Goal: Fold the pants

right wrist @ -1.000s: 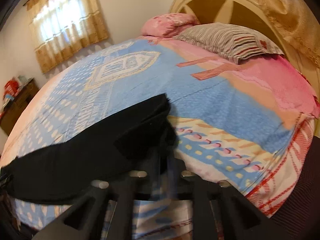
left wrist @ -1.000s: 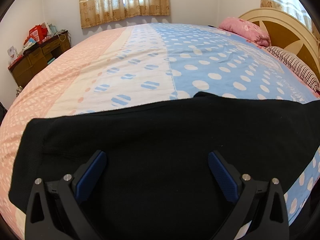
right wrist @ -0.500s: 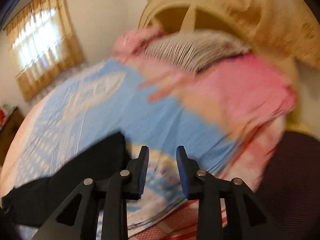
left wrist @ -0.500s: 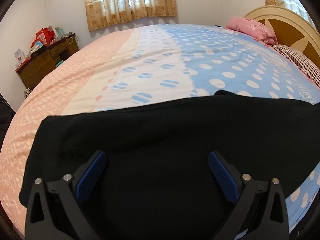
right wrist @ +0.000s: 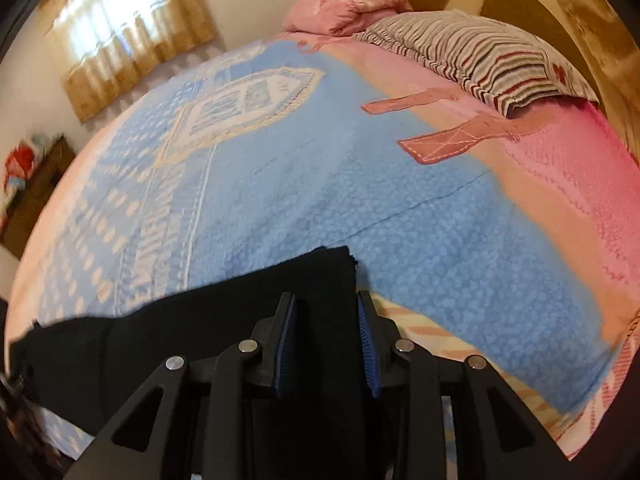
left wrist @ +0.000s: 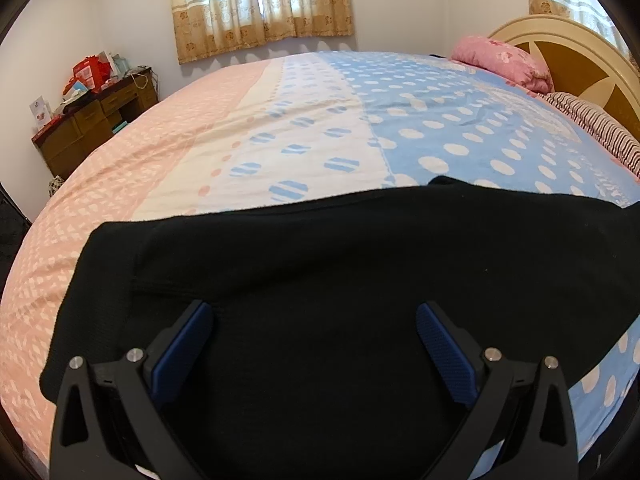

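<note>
Black pants (left wrist: 340, 272) spread flat across the lower half of the left wrist view, on the spotted bed (left wrist: 304, 128), looking soft, floppy and light, so likely to sag and bunch when lifted. Left tongs (left wrist: 314, 344) spread wide above the cloth, gripping nothing. Right tongs (right wrist: 326, 340) partly parted around the pants' end at bottom middle, a good edge to pinch.
</note>
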`<state>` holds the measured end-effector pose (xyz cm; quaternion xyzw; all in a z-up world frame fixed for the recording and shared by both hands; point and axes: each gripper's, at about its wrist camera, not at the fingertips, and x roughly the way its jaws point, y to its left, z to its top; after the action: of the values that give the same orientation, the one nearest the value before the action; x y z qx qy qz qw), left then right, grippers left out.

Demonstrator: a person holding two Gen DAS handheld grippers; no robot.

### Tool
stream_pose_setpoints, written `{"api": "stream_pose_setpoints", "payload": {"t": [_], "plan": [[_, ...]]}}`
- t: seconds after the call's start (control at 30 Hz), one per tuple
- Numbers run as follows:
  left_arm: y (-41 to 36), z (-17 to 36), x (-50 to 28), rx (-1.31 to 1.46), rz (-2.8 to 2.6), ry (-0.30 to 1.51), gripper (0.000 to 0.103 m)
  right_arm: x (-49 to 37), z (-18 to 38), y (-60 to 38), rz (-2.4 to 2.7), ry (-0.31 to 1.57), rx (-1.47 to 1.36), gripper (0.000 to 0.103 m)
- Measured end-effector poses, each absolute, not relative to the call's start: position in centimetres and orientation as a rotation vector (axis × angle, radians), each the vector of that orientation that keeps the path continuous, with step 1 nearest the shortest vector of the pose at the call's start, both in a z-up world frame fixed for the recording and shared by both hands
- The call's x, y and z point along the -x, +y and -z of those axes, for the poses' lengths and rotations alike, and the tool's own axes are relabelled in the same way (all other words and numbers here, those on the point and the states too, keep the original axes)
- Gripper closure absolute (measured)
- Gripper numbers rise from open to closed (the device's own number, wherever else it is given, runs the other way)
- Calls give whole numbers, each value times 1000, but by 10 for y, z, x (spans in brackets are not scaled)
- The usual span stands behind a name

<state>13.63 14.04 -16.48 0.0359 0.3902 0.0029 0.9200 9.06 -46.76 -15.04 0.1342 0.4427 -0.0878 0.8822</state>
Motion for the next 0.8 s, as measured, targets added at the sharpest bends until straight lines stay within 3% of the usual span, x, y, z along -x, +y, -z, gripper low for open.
{"api": "stream_pose_setpoints", "payload": {"t": [0.03,0.17,0.33,0.4,0.5,0.8], "plan": [[140,165,-136,-76,-8,801,0,-90,150,-469,170,928,-295,89],[137,163,-139,-92,-25,800,0,-77,128,-475,174,817,-321,91],[140,166,-138,-82,-31,795,0,-88,153,-471,190,892,-283,89],[140,166,-138,-83,-29,796,0,-83,150,-476,175,859,-322,80],[141,163,-135,-80,-28,796,0,-65,143,-490,194,823,-421,46],[155,153,-128,-37,-64,748,0,2,136,-499,197,779,-546,46]]}}
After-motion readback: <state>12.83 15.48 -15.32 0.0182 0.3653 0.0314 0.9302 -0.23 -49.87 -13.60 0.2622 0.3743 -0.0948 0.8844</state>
